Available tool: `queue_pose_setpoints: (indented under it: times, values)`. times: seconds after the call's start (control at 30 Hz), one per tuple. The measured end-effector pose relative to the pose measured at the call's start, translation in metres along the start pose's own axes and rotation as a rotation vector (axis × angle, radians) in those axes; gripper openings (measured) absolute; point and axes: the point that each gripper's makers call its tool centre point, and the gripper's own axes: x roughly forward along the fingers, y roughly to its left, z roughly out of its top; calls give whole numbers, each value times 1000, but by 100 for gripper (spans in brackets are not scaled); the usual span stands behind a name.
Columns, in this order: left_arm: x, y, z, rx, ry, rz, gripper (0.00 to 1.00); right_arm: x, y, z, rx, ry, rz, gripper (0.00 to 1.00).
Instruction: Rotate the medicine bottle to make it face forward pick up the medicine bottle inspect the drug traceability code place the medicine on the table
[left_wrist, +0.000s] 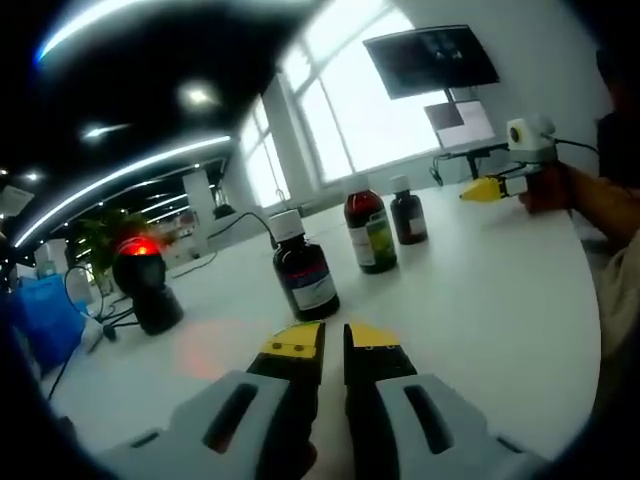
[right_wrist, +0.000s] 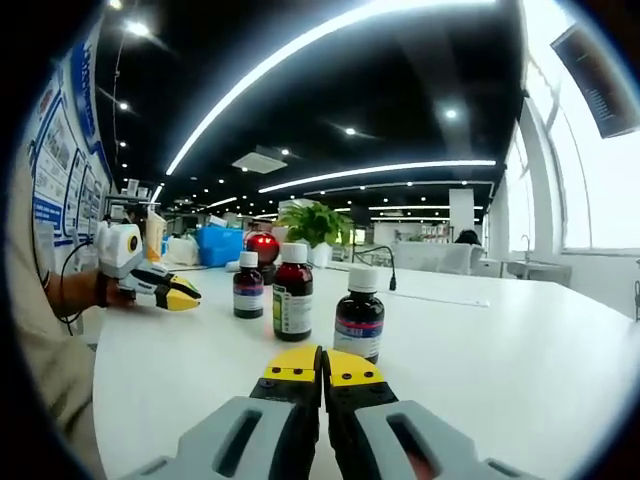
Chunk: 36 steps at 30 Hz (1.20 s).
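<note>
White surface at frame centre carries three medicine bottles (labels unreadable); left claw nearly shut, empty, right claw shut, empty.

3 medicine bottles look like dark, glossy glass, capped in smooth white plastic, with paper labels. The white table is smooth, faintly shiny. Centre-left of the left gripper view, a glossy black scanner glows red.

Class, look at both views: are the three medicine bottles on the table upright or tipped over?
Upright. All three medicine bottles stand on their bases on the white table, white caps on top.
</note>
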Motion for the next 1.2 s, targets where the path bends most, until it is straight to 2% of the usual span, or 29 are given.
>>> queue_pose_setpoints:
  times: [0.17, 1.2]
  values:
    - [1, 2, -4, 11, 11, 3, 0, 0, 2, -1, -28, 5, 10, 0]
    - [0, 5, -3, 8, -1, 11, 0, 0, 1, -1, -33, 4, 7, 0]
